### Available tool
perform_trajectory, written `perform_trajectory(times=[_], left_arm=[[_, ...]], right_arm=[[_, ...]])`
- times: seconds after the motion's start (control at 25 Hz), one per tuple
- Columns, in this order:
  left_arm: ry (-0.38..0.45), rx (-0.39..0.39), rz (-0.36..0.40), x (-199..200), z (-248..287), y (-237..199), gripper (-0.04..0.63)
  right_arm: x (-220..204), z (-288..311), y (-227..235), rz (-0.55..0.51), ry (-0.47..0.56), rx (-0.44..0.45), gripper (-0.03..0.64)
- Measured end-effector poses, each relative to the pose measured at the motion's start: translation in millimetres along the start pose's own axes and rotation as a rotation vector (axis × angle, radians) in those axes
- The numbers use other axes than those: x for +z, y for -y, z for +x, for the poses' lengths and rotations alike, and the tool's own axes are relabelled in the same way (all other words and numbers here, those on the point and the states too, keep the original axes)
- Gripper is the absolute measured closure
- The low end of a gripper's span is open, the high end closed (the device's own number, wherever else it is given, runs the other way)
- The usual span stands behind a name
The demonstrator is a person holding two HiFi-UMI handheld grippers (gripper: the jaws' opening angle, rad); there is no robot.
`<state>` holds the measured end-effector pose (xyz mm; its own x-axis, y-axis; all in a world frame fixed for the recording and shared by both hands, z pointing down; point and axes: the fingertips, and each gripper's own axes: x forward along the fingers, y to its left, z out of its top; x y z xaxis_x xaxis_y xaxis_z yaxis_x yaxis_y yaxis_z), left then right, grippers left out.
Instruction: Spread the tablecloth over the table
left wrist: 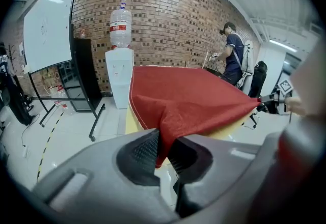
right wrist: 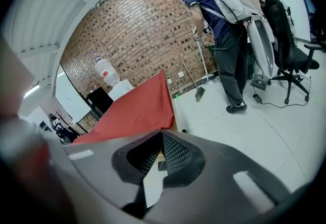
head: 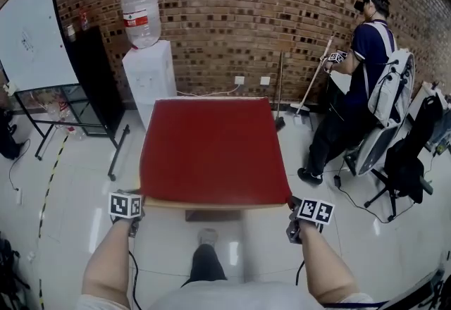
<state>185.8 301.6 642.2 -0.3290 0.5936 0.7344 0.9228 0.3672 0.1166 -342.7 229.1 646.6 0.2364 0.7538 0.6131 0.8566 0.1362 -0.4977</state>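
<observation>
A red tablecloth (head: 211, 150) lies over the square table, whose pale top edge (head: 204, 203) shows under the cloth's near hem. My left gripper (head: 141, 197) is at the near left corner, shut on that corner. In the left gripper view the red fabric (left wrist: 188, 95) runs down into the pinch between the pads (left wrist: 162, 147). My right gripper (head: 292, 203) is at the near right corner, shut, with the cloth (right wrist: 137, 108) ending at its jaw tips (right wrist: 160, 136). The left gripper view shows the cloth stretched across to the right gripper (left wrist: 269, 104).
A water dispenser (head: 149, 76) stands behind the table, with a black cabinet (head: 95, 79) and a whiteboard (head: 32, 30) to its left. At the right a person (head: 352, 104) stands by a broom (head: 306, 90) and office chairs (head: 405, 160). The floor is white and glossy.
</observation>
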Motion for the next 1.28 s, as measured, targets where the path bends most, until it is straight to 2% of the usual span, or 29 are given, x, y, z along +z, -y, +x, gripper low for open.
perform_trajectory(times=[0.2, 0.36, 0.44, 0.56, 0.72, 0.92, 1.0, 1.08, 1.16, 1.28], left_arm=[[-0.007, -0.034, -0.037, -10.8, 1.2, -1.5, 0.544], [-0.010, -0.066, -0.056, -19.3, -0.4, -2.8, 0.459], [-0.029, -0.078, -0.063, -28.2, -4.0, -6.1, 0.412], [-0.044, -0.083, -0.080, -44.3, -14.9, -15.4, 0.388], [0.005, -0.078, -0.116, -49.2, -34.2, -23.9, 0.388], [0.110, -0.129, -0.154, -45.7, -67.1, -8.4, 0.388], [0.127, -0.180, -0.155, -47.5, -77.2, 10.9, 0.390], [0.129, -0.267, -0.140, -48.5, -86.4, 41.5, 0.394], [0.134, -0.350, -0.105, -49.3, -95.2, 75.2, 0.433], [0.167, -0.469, -0.092, -46.7, -111.8, 124.2, 0.579]], right_arm=[[-11.1, 3.9, -0.1, -0.044, -0.048, 0.002, 0.606], [-18.1, 3.9, -0.8, -0.061, -0.080, 0.041, 0.527], [-21.8, 0.7, 0.4, -0.060, -0.096, 0.052, 0.519], [-27.5, -8.3, 3.4, -0.073, -0.124, 0.061, 0.486], [-29.3, -22.5, 4.9, -0.087, -0.152, 0.088, 0.462], [-31.5, -43.9, -5.8, -0.118, -0.155, 0.138, 0.453], [-36.4, -53.8, -11.7, -0.133, -0.166, 0.162, 0.453], [-43.5, -63.4, -22.0, -0.154, -0.180, 0.192, 0.456], [-55.2, -73.0, -38.3, -0.167, -0.197, 0.240, 0.472], [-71.3, -90.7, -78.2, -0.173, -0.203, 0.334, 0.542]])
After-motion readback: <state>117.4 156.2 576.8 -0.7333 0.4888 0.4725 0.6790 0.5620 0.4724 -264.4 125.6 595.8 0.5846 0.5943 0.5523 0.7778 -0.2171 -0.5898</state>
